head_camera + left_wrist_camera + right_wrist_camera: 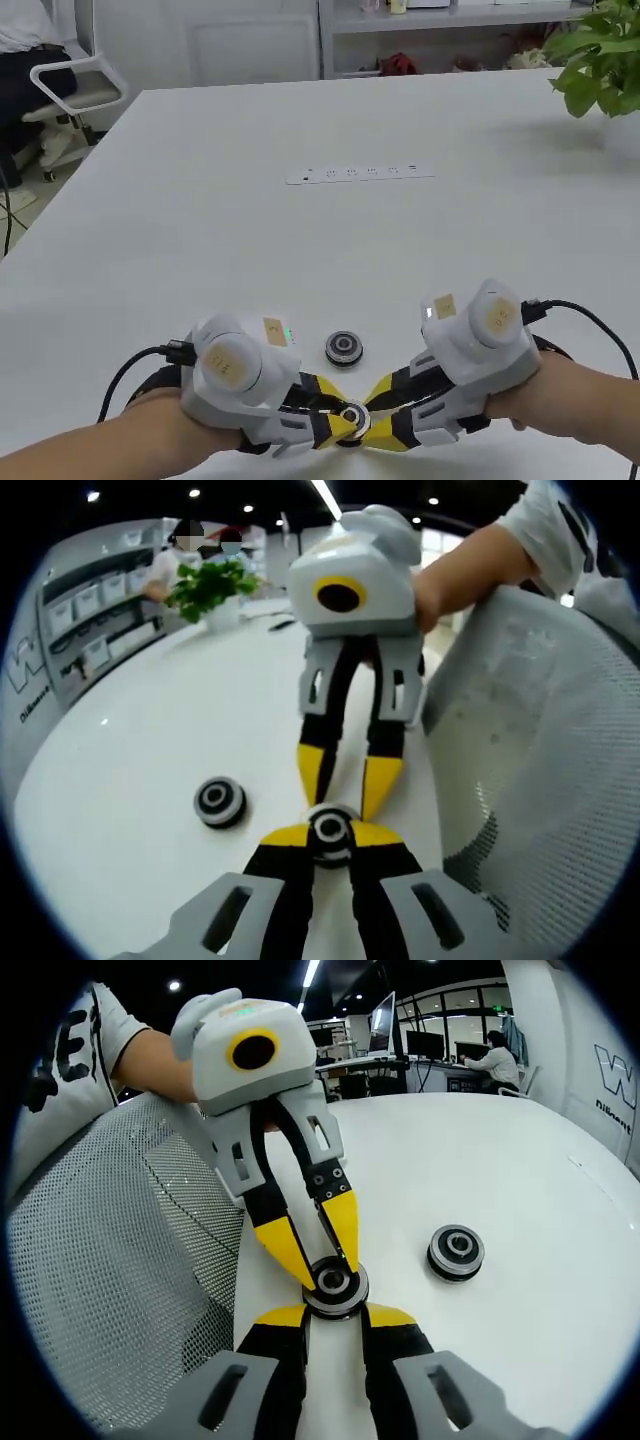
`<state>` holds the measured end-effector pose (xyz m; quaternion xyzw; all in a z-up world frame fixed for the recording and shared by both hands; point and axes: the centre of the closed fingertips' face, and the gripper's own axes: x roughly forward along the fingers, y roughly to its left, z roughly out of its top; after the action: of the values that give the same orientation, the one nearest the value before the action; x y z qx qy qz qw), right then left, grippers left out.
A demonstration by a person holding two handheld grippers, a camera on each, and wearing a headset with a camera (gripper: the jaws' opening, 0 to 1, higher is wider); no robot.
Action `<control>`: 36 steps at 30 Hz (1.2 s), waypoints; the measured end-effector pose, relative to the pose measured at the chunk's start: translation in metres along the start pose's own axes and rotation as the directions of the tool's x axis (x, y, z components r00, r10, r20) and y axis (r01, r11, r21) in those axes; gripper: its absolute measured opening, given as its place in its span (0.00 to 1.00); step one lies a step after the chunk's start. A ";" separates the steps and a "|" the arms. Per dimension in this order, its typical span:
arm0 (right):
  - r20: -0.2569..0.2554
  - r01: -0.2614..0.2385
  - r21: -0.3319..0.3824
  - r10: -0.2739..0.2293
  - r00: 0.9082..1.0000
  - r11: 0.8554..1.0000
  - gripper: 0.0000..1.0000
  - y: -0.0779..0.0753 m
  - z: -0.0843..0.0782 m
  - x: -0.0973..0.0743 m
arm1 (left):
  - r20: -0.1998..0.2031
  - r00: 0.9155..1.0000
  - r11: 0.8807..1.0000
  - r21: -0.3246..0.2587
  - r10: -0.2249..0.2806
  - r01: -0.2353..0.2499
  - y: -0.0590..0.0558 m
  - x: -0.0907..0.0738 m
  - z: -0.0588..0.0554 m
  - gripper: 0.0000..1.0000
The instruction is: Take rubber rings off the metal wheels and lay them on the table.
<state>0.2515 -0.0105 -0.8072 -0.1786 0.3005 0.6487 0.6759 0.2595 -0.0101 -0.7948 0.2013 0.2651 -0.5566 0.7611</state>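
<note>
A small metal wheel with a black rubber ring is held just above the white table near its front edge, between both grippers. My left gripper comes in from the left and is shut on this wheel. The right gripper meets it from the right, and its yellow tips close on the same wheel. In the left gripper view the right gripper reaches down from above. In the right gripper view the left gripper does the same. A second ringed wheel lies flat on the table just beyond.
A white power strip lies mid-table. A green plant stands at the far right corner. A white mesh chair sits close behind the table's front edge. Another chair is at the far left.
</note>
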 end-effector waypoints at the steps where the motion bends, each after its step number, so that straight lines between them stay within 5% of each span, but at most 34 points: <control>1: -0.002 0.000 0.001 0.000 1.000 1.000 0.16 0.000 -0.001 0.000 | 0.000 1.000 1.000 -0.001 0.000 0.000 0.000 0.000 0.000 0.13; 4: -0.029 0.010 -0.006 -0.010 1.000 1.000 0.04 -0.002 -0.006 -0.003 | 0.000 1.000 1.000 -0.001 0.001 -0.001 0.000 0.000 0.000 0.13; 16: -0.031 0.019 0.102 -0.016 0.999 0.995 0.00 -0.008 -0.006 -0.003 | -0.005 1.000 1.000 0.001 0.005 -0.005 0.001 0.000 0.001 0.13; 29: 0.009 0.010 0.247 -0.013 1.000 0.969 0.00 -0.009 -0.003 -0.010 | -0.012 1.000 1.000 0.011 0.010 -0.010 0.001 0.001 0.001 0.13; 33: 0.073 0.002 0.339 -0.028 0.997 0.941 0.00 -0.014 0.006 -0.014 | -0.015 1.000 1.000 0.013 0.011 -0.011 0.000 0.001 0.001 0.13; 36: 0.062 0.011 0.325 -0.033 0.998 0.946 0.00 -0.015 0.004 -0.013 | -0.017 1.000 1.000 0.014 0.014 -0.014 0.001 0.001 0.001 0.13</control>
<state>0.2673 -0.0196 -0.7980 -0.0464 0.3786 0.5885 0.7128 0.2605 -0.0112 -0.7949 0.2132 0.2662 -0.5515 0.7612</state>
